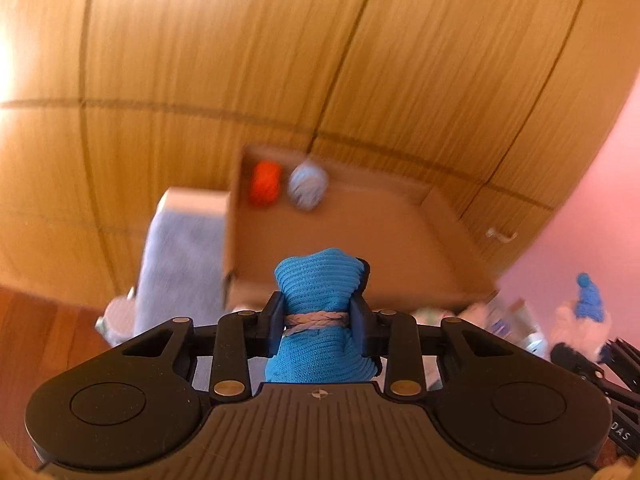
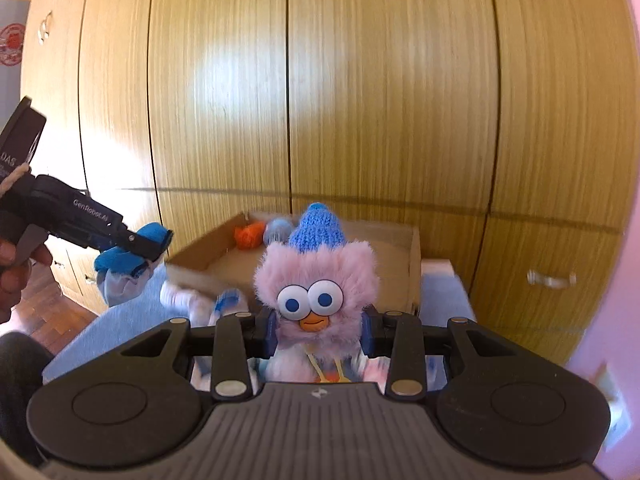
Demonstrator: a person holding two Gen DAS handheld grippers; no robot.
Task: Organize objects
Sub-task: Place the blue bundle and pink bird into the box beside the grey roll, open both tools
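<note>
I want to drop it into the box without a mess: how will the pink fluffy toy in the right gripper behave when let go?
The pink fluffy toy looks soft and light, so it should land quietly. Its fur bulges past the right gripper jaws, which suggests it squashes easily. It is rounded and top-heavy under its knitted hat, so it may topple in the cardboard box.

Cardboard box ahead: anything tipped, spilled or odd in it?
Nothing stands out. The cardboard box sits open with an orange bundle and a pale blue bundle together at its far corner; blur hides finer detail.
</note>
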